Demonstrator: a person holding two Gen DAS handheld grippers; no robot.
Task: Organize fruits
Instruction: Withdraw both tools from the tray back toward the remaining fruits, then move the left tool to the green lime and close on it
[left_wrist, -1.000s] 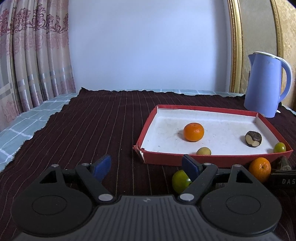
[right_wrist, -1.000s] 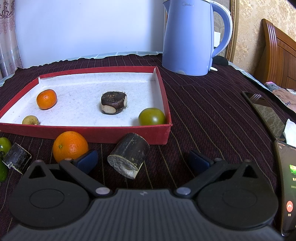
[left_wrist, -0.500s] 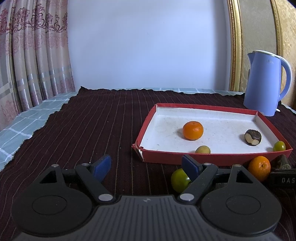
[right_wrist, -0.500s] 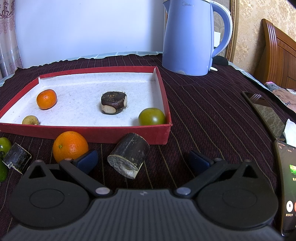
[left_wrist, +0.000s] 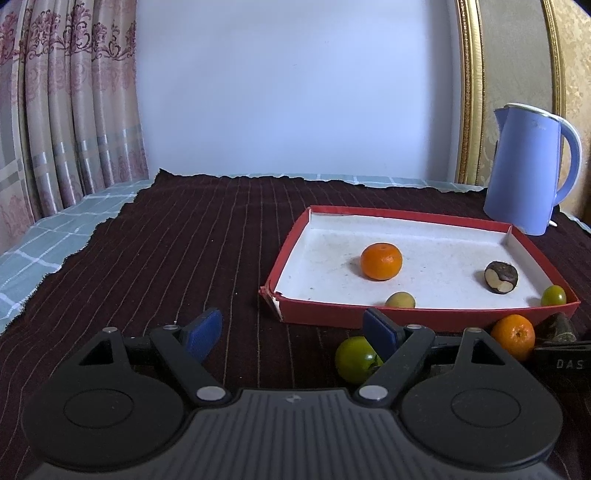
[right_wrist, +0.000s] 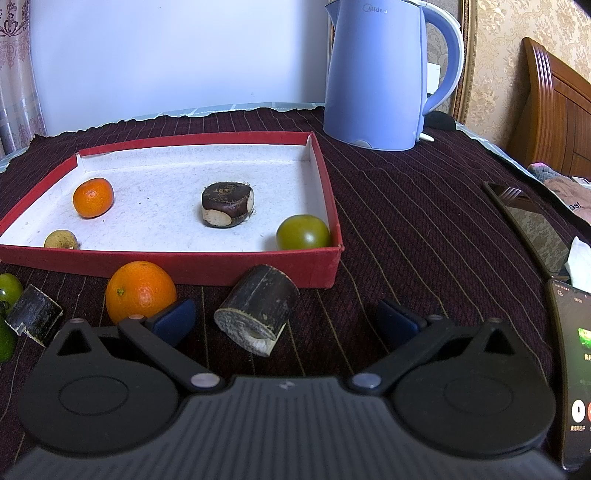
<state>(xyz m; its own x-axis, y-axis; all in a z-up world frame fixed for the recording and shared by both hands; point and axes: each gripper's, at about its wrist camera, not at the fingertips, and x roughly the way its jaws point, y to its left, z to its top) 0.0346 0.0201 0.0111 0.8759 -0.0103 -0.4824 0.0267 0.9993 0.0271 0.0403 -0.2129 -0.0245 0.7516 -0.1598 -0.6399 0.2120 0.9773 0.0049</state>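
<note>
A: Starting at the left edge, a pink patterned curtain (left_wrist: 55, 110) hangs beside a dark striped cloth (left_wrist: 166, 258) that covers the table. Over that cloth sits the left gripper (left_wrist: 293, 332), blue pads spread wide, nothing between them.

B: And just off its right-hand pad, a green fruit (left_wrist: 356, 360) on the cloth, partly tucked behind the finger — close by, but whether they touch I can't tell.

A: Moving along, the red tray (left_wrist: 369, 319) with its white floor. Inside it: a small orange (left_wrist: 381, 261) left of middle, a yellowish little fruit (left_wrist: 399, 300) against the near wall, a dark brown chunk (left_wrist: 501, 277) with pale patches, and a green one (left_wrist: 553, 295) in the near right corner.

B: Outside the tray, in front of its near wall, a bigger orange (right_wrist: 140, 291) lies on the cloth. To its left a short dark stick piece (right_wrist: 33, 314), plus more green fruit at the picture's edge.

A: Now the right gripper (right_wrist: 286, 319) — jaws wide open too, and a dark cut cylinder (right_wrist: 258, 310) lies on its side between the pads, touched by neither.

B: Further right, the blue kettle (right_wrist: 373, 74) stands upright behind the tray's far right corner. At the far right a phone (right_wrist: 572, 369) lies with its screen lit, a white tissue (right_wrist: 580, 262) just beyond it.
</note>
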